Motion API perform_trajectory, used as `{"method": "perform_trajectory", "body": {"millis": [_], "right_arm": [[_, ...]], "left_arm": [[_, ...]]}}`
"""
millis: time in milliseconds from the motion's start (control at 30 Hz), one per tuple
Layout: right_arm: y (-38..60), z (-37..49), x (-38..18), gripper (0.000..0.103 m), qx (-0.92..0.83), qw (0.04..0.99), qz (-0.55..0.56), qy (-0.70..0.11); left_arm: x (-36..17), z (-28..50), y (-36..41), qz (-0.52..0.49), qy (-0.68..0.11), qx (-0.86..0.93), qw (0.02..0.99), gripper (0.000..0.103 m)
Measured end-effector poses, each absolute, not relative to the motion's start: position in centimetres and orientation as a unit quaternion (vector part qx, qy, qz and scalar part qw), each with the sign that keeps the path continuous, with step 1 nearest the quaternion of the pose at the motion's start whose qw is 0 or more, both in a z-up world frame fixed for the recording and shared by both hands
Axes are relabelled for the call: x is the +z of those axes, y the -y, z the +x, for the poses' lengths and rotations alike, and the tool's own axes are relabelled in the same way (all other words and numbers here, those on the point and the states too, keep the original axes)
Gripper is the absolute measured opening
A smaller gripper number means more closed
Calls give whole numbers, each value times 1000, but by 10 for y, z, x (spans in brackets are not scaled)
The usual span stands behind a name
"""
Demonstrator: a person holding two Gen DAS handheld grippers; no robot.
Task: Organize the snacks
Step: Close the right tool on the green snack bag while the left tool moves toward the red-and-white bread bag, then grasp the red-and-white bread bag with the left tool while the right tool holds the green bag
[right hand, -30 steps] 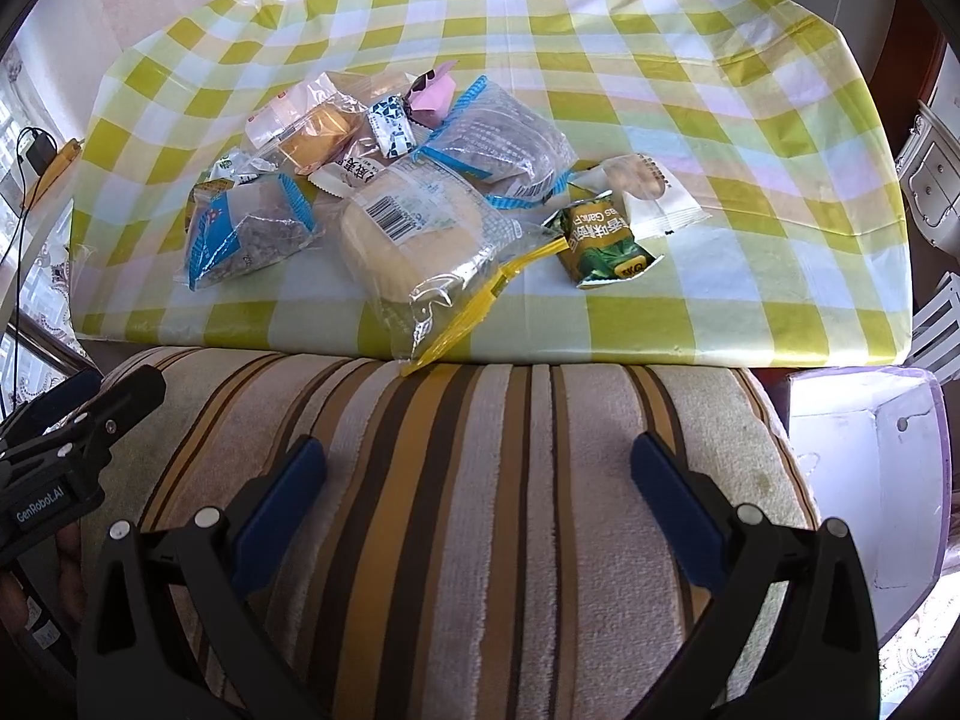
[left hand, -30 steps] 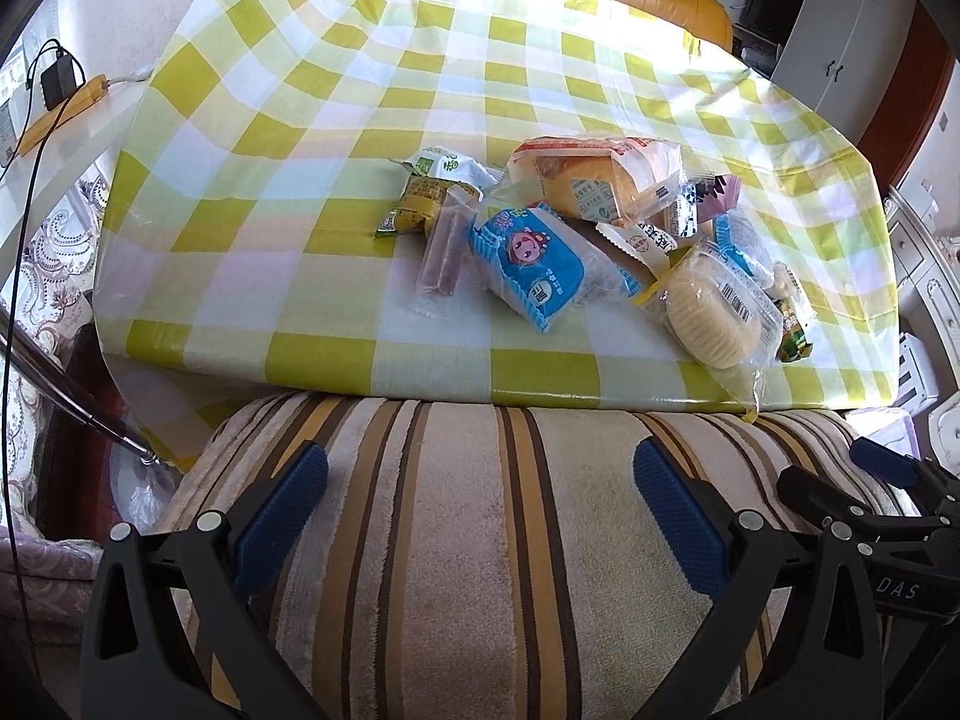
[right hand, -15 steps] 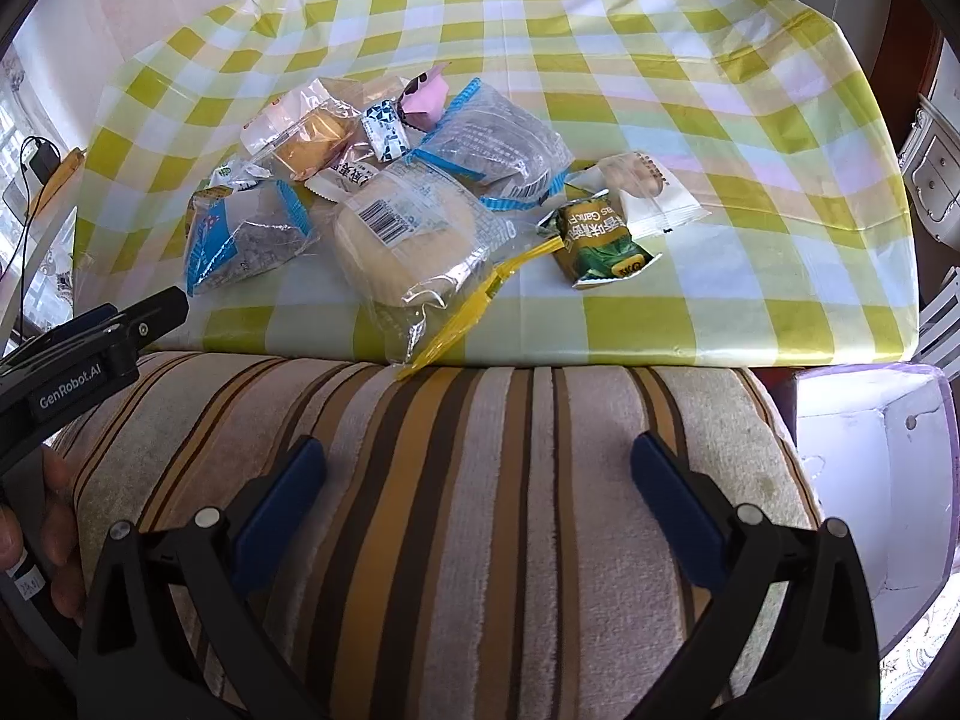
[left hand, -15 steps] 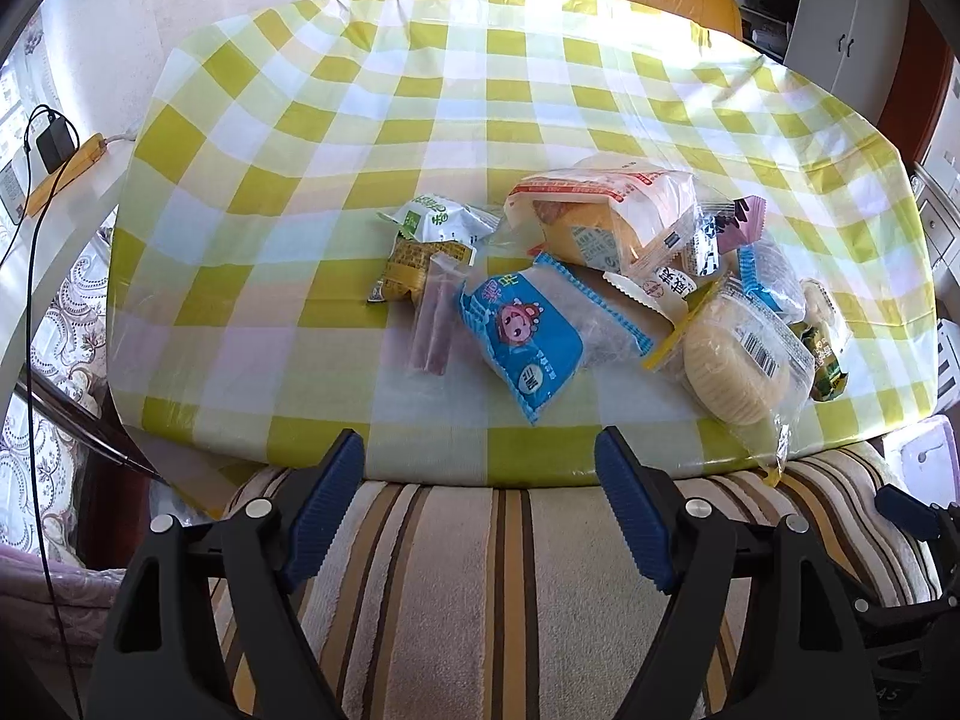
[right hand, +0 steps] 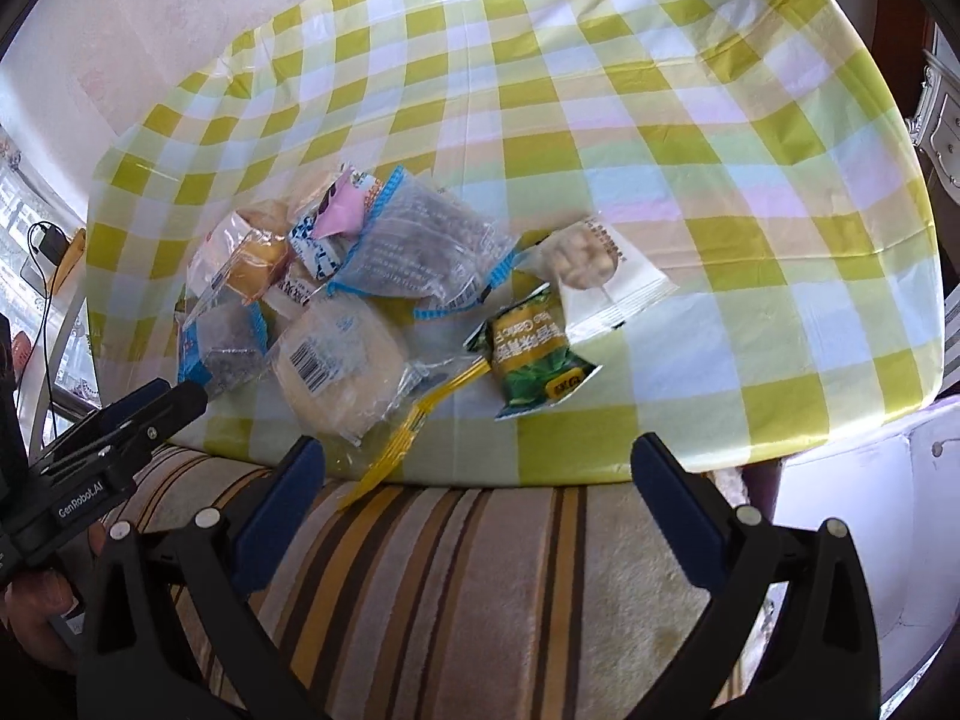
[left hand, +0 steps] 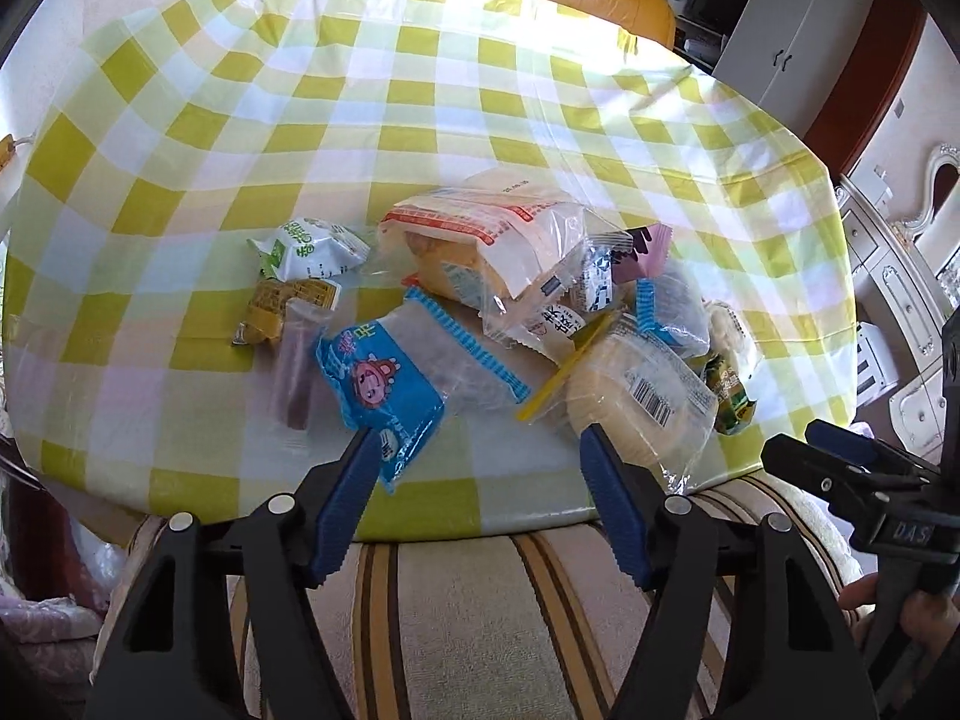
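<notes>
Left gripper (left hand: 480, 468) had just been closing, jaws apart w/ nothing between – hovered by near edge of yellow-green checked tablecloth (left hand: 420, 120). Right gripper (right hand: 474, 468) was wide, empty. Heap of plastic-wrapped snacks (right hand: 360, 282) lay on cloth nr that edge – blue cartoon-print packet (left hand: 384, 390) just beyond left fingertips.

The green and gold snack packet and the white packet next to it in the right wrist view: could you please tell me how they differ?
The green and gold packet is opaque, while the white packet has a clear window showing pale round pieces. The green and gold packet lies nearer the table's front edge; the white packet sits behind it, overlapping its top edge. Both are small sealed pouches lying flat on the checked tablecloth.
</notes>
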State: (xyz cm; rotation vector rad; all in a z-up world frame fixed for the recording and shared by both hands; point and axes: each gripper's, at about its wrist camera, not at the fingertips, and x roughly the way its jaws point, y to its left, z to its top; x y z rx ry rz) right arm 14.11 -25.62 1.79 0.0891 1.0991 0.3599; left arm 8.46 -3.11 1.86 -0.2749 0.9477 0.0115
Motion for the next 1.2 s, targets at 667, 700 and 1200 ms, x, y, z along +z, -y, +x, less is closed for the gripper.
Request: {"method": "perform_trajectory", "body": {"millis": [667,700,1200], "right_arm": [[242,187,-11,102,175,824,-58,-536],[244,188,-12,102,178,821,-49,-540],[259,195,-11,62,209,802,-28,-559]], "left_arm": [[34,174,-13,-297,-453,45,840,79],[30,176,-12,-300,-458,43,836,79],[18,173,-20,-291,-455,31,841,29]]}}
